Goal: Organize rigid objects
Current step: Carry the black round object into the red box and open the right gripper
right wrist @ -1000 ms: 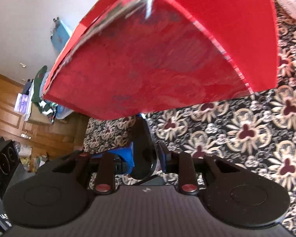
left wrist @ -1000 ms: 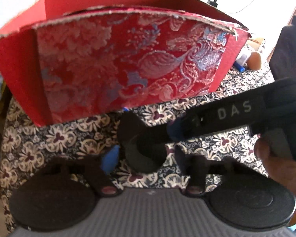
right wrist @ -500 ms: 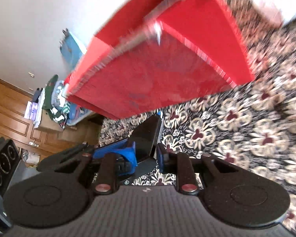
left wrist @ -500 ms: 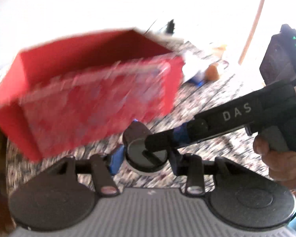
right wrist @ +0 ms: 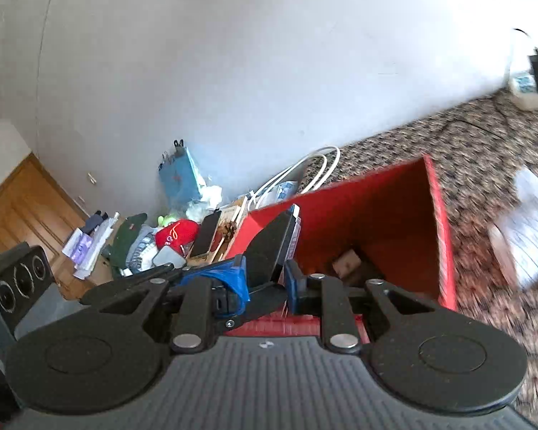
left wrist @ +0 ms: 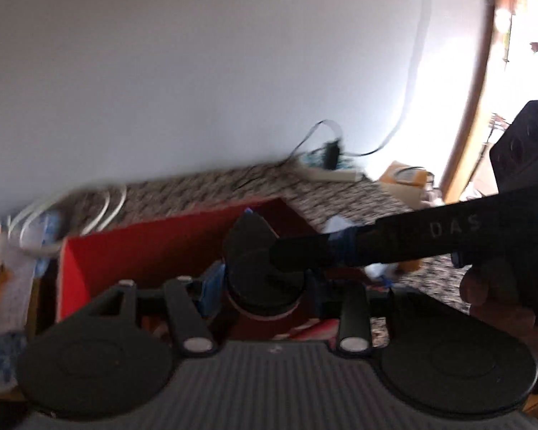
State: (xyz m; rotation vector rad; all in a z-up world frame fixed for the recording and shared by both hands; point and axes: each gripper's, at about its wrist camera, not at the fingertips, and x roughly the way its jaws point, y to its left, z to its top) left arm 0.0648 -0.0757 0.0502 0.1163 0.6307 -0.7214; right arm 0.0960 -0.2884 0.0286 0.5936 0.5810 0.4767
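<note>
Both grippers hold one black, flat, round-ended object [left wrist: 249, 233] [right wrist: 269, 247] above the open red box [left wrist: 143, 251] [right wrist: 358, 208]. My left gripper [left wrist: 263, 286] is shut on its wide body, a blue pad on each side. My right gripper [right wrist: 267, 283] is shut on its thin edge. In the left wrist view the right gripper [left wrist: 297, 256] reaches in from the right, with a hand [left wrist: 491, 297] on its handle. A few small brownish things [right wrist: 348, 261] lie on the box floor. The left gripper's body [right wrist: 18, 283] shows at the lower left of the right wrist view.
The box stands on a dark floral cloth [right wrist: 484, 179]. White cables [right wrist: 305, 168] and a power strip [left wrist: 333, 175] lie by the white wall behind it. Left of the box is a pile with a red cap [right wrist: 177, 233] and a phone [right wrist: 204, 233]. A white packet [right wrist: 531, 229] lies to the right.
Both grippers have risen together with the black object. The red box, earlier seen from its patterned side in front, now lies below with its open inside in view.
</note>
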